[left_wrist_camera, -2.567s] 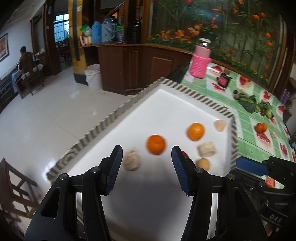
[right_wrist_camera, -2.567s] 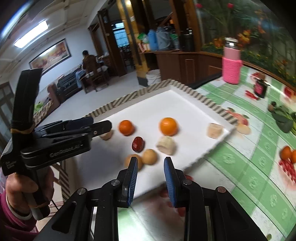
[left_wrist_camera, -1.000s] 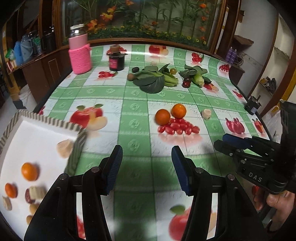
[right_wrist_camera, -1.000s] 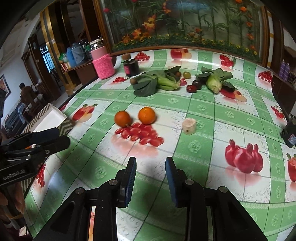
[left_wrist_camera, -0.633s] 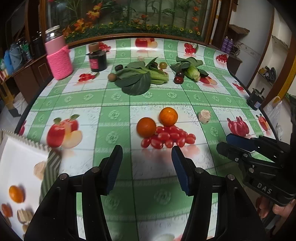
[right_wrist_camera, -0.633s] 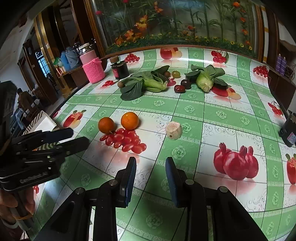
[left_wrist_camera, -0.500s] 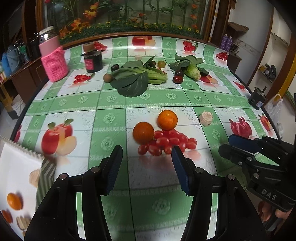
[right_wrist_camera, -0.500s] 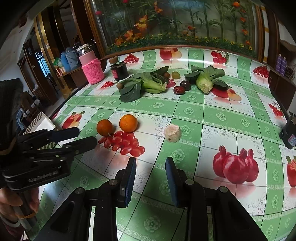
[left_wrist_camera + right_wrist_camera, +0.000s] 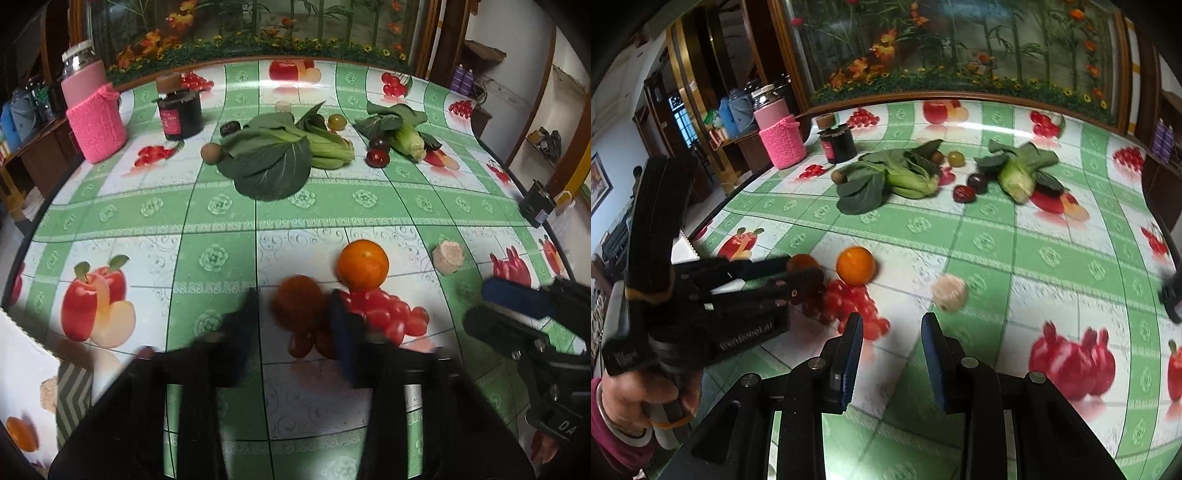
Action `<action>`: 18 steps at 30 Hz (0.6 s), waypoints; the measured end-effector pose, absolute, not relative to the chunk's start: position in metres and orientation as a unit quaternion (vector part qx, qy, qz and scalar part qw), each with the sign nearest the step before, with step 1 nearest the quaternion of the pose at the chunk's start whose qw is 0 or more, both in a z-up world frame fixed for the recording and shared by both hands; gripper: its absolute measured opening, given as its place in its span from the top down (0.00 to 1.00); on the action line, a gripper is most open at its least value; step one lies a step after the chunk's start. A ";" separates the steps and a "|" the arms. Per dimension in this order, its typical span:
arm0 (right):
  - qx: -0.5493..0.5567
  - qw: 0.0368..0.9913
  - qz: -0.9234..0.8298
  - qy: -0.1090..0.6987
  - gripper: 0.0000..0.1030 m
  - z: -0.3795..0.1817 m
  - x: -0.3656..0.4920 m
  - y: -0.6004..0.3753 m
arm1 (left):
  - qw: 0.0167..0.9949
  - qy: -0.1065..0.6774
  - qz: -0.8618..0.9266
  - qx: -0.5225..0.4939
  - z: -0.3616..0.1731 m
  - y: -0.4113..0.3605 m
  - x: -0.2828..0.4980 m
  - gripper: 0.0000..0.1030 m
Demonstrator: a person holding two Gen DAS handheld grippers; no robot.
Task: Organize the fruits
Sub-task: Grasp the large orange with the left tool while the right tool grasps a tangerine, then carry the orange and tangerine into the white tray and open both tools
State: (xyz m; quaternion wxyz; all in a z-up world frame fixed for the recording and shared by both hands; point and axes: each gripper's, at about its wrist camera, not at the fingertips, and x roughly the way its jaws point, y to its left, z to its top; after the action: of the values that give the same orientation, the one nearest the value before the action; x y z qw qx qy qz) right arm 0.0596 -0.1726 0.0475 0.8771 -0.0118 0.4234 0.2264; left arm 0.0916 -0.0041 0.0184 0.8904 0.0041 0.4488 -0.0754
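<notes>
The left gripper (image 9: 295, 314) has its jaws around a darker orange (image 9: 297, 308) on the fruit-print tablecloth (image 9: 221, 206), the fingers blurred; whether the pads press the fruit cannot be told. A brighter orange (image 9: 362, 264) sits just beyond it, touching the printed cherry tomatoes. Near that brighter orange, to its right, lies a pale round fruit (image 9: 949, 292). The right gripper (image 9: 891, 352) hovers before the pale fruit, jaws parted, nothing between them. Well beyond the oranges lie bok choy (image 9: 280, 155) and a pink-sleeved jar (image 9: 94, 118).
</notes>
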 end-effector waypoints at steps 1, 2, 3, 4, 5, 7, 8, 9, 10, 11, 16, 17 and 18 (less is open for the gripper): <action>-0.016 0.877 0.229 0.422 0.69 0.048 0.063 -0.168 | 0.890 0.449 -0.077 0.002 0.018 -0.002 0.091 0.71; -0.020 0.877 0.232 0.421 0.69 0.048 0.066 -0.163 | 0.890 0.450 -0.077 0.000 0.018 -0.001 0.090 0.71; -0.024 0.876 0.235 0.421 0.69 0.048 0.070 -0.158 | 0.890 0.450 -0.073 -0.002 0.019 0.002 0.088 0.71; -0.029 0.874 0.237 0.424 0.69 0.047 0.074 -0.153 | 0.891 0.449 -0.068 -0.006 0.021 0.005 0.086 0.71; -0.032 0.872 0.240 0.425 0.69 0.046 0.078 -0.149 | 0.892 0.447 -0.064 -0.009 0.022 0.008 0.084 0.71; -0.036 0.868 0.252 0.428 0.69 0.043 0.086 -0.138 | 0.894 0.444 -0.053 -0.018 0.027 0.015 0.077 0.71; -0.037 0.866 0.253 0.430 0.69 0.042 0.089 -0.135 | 0.895 0.443 -0.052 -0.020 0.028 0.017 0.074 0.71; -0.039 0.864 0.254 0.433 0.69 0.039 0.093 -0.131 | 0.895 0.442 -0.051 -0.023 0.030 0.020 0.070 0.71; -0.042 0.862 0.255 0.436 0.69 0.036 0.097 -0.127 | 0.896 0.440 -0.049 -0.024 0.031 0.021 0.067 0.71; -0.043 0.861 0.257 0.438 0.69 0.034 0.100 -0.123 | 0.897 0.440 -0.046 -0.023 0.031 0.022 0.064 0.71; -0.043 0.854 0.253 0.453 0.69 0.021 0.114 -0.115 | 0.896 0.441 -0.040 -0.019 0.030 0.027 0.053 0.71; -0.033 0.851 0.255 0.457 0.69 0.019 0.116 -0.116 | 0.896 0.441 -0.038 -0.018 0.030 0.028 0.051 0.71; -0.024 0.855 0.256 0.451 0.69 0.019 0.115 -0.118 | 0.896 0.442 -0.036 -0.016 0.030 0.029 0.050 0.71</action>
State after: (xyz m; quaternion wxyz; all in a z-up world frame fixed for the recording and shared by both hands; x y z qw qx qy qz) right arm 0.1151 -0.1184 0.0185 0.8548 -0.0239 0.4506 0.2565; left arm 0.0498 0.0289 0.0298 0.8960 -0.0164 0.4422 -0.0359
